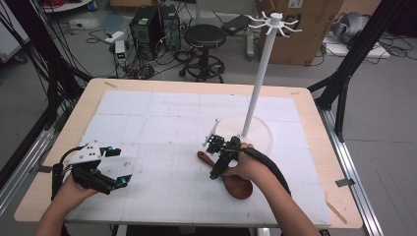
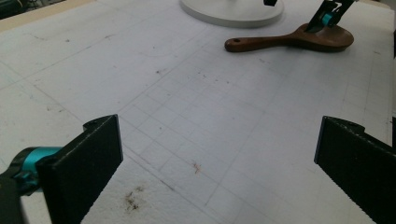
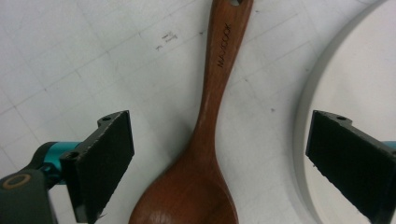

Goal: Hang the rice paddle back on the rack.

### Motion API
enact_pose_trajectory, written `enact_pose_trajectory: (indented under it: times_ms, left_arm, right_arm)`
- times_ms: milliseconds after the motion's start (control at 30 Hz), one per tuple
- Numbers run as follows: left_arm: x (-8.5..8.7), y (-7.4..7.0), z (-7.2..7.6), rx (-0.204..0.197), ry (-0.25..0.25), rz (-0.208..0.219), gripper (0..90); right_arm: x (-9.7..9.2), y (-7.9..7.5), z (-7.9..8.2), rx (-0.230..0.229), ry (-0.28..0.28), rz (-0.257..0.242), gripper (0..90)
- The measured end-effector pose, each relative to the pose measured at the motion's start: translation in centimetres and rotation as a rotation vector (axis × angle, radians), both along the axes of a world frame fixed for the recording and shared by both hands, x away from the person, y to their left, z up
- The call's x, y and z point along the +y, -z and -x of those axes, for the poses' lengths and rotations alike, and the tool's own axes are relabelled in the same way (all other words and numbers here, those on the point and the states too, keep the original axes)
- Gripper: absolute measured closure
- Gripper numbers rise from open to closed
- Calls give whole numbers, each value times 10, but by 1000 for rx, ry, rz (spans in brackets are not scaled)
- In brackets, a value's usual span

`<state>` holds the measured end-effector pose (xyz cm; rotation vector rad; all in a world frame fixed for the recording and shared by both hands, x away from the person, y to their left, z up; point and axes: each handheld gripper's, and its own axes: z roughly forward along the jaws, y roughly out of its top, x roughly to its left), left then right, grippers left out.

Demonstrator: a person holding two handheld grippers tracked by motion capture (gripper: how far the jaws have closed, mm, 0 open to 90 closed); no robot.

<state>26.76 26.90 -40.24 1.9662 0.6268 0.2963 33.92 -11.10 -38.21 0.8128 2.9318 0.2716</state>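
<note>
A dark wooden spoon [image 1: 239, 187] lies flat on the white gridded mat [image 1: 162, 123], its handle pointing toward the far left. My right gripper [image 1: 221, 164] hangs over it, pointing down. In the right gripper view the spoon [image 3: 211, 126] runs up between the two black pads [image 3: 105, 156], which stand apart on either side of its neck without touching it. My left gripper [image 1: 120, 167] rests at the mat's near left, open, with bare mat between its jaws [image 2: 217, 163]. The left gripper view shows the spoon [image 2: 285, 41] farther off.
A white hook stand [image 1: 256, 88] rises from a round white base [image 1: 263, 137] just beyond the right gripper; its rim [image 3: 308, 98] lies close to the right jaw. The wooden table edge [image 1: 74, 113] frames the mat. A stool and boxes sit on the floor behind.
</note>
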Motion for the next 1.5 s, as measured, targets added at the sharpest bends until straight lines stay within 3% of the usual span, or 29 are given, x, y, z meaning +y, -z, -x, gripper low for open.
enact_pose_trajectory:
  times_ms: [267,633,733,933,1167,1500]
  left_arm:
    - [0,1,0,1,2,1,17]
    - [0,1,-1,3,4,4,17]
    - [0,1,-1,4,2,3,17]
    - [0,1,0,3,2,5,17]
    - [0,1,-1,4,4,1,17]
    - [0,1,-1,4,4,-1,17]
  right_arm:
    - [8,7,-8,45,23,34,220]
    - [14,15,-14,51,26,62,473]
    - [16,16,-13,51,27,67,511]
    - [16,19,-14,68,100,42,585]
    - [18,24,-14,81,117,63,658]
    - [17,24,-15,87,129,50,742]
